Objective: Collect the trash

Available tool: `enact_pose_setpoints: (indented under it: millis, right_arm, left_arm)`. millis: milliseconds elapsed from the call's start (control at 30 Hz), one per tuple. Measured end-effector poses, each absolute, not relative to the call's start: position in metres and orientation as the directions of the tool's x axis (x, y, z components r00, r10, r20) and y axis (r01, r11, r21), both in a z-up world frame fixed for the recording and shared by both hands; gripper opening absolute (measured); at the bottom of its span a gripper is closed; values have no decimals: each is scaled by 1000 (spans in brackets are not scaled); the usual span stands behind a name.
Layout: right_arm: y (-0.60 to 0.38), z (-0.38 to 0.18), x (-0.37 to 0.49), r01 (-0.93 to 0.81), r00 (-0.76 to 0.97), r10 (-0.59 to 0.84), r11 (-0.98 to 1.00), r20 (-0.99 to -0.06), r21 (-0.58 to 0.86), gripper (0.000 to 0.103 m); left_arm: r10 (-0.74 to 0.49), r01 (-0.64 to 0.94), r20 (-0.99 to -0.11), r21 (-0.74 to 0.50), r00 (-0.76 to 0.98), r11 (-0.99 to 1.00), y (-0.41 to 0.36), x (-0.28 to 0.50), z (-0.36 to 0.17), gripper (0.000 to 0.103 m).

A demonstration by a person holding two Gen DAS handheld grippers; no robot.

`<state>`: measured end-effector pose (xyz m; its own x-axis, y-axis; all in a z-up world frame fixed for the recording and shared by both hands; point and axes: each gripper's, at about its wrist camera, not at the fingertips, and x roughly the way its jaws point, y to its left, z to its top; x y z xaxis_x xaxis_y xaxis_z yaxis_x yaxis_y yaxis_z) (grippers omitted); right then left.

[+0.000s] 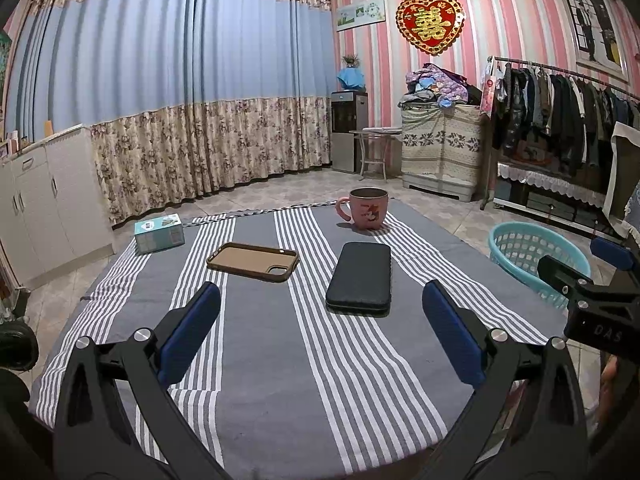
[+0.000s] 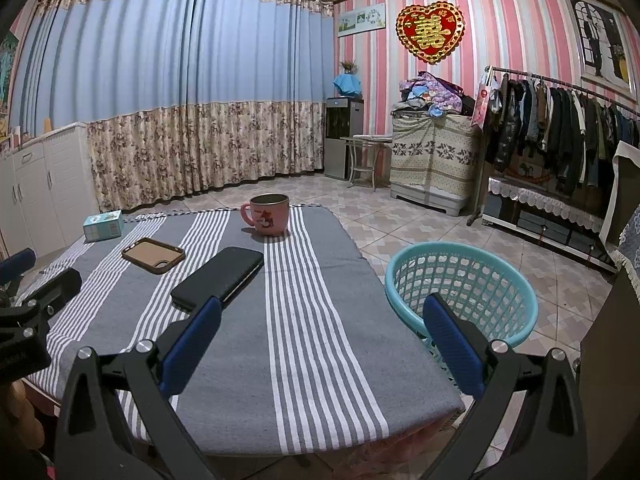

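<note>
Fingers [image 1: 452,328] spread above striped tablecloth [image 1: 280,360] — basket [image 2: 460,280] probably floor-standing beside.

My round turquoise plastic basket [image 2: 460,284] with lattice walls stands upright on the tiled floor, just beside the right edge of the worktop, and I can see nothing inside it. Measured from that basket, the small teal-and-white cardboard box [image 1: 159,233] lies well apart, flat at the far left corner of the striped cloth.
</note>
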<state>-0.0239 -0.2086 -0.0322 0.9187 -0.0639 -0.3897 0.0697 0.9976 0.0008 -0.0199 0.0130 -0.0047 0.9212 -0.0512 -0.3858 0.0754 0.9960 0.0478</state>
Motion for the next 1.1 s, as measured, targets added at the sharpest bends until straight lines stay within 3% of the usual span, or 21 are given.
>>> enact_pose_setpoints:
  millis: [1100]
  right_arm:
    - [-209,-32,-24,70,918,-65,998,-391,-3,99]
  left_arm:
    - [-50,74,-384,49,922,996,13,-20,-6,98]
